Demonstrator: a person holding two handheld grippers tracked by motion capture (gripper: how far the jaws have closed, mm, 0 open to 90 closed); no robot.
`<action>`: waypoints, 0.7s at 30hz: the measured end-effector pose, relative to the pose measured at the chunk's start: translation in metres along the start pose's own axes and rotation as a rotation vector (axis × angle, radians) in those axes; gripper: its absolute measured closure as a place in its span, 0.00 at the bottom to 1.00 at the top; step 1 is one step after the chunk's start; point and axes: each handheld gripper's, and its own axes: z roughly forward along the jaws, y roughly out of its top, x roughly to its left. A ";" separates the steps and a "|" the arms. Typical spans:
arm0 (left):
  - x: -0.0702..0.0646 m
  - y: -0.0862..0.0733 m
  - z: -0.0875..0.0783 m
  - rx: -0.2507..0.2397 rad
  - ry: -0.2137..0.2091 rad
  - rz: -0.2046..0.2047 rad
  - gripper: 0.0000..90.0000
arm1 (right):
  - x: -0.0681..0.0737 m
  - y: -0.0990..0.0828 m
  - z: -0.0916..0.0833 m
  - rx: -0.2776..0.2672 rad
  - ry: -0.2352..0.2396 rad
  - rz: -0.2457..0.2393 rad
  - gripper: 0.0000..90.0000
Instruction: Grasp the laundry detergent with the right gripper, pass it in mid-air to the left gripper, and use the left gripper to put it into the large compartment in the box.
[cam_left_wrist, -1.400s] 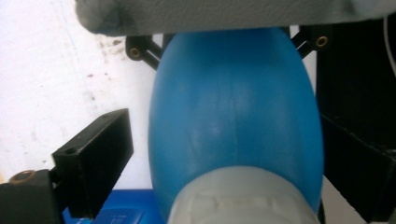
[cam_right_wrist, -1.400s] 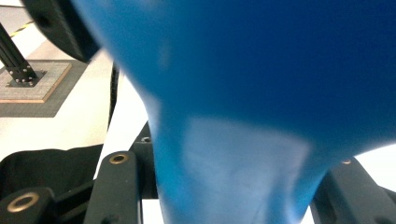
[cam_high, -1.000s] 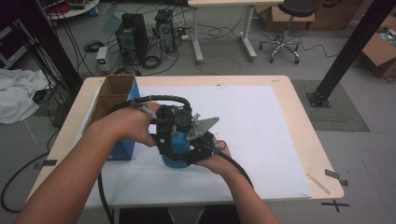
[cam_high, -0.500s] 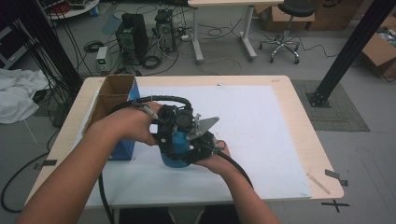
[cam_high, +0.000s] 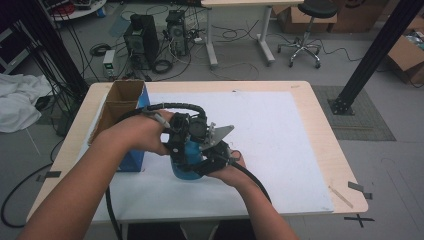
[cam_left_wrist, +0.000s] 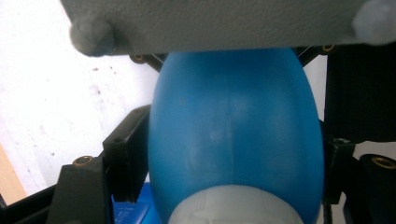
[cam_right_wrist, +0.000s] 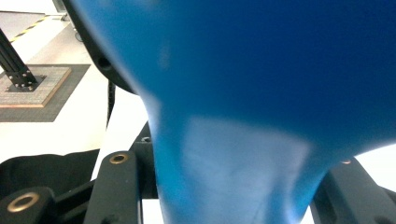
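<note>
A smooth blue bulb-shaped object (cam_high: 184, 162) stands near the table's front middle, held between both grippers. In the left gripper view its rounded body (cam_left_wrist: 233, 107) has a pale grey collar at the bottom, and my left gripper (cam_left_wrist: 231, 156) is shut on its sides, black jaws pressed to both flanks. In the right gripper view the object (cam_right_wrist: 261, 70) narrows to a neck, and my right gripper (cam_right_wrist: 233, 191) is shut on that neck. From above, the left gripper (cam_high: 186, 131) sits over the object and the right gripper (cam_high: 212, 159) is at its right side. A grey three-cornered plate (cam_high: 220, 134) juts out between them.
An open cardboard box (cam_high: 120, 100) with a blue side stands at the table's left edge, close to the left forearm. A white sheet (cam_high: 285, 135) covers most of the wooden table (cam_high: 320, 100). Black cables trail from both grippers toward the front edge.
</note>
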 end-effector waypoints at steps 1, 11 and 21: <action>0.000 0.000 0.000 0.001 0.004 0.001 0.34 | 0.001 0.000 0.000 0.006 0.002 0.016 0.52; -0.001 0.001 0.002 0.018 -0.023 -0.008 0.41 | 0.002 0.000 0.002 0.007 0.001 0.002 0.52; -0.002 0.001 0.002 0.031 -0.015 -0.027 0.43 | 0.003 0.000 0.004 0.012 -0.011 -0.009 0.52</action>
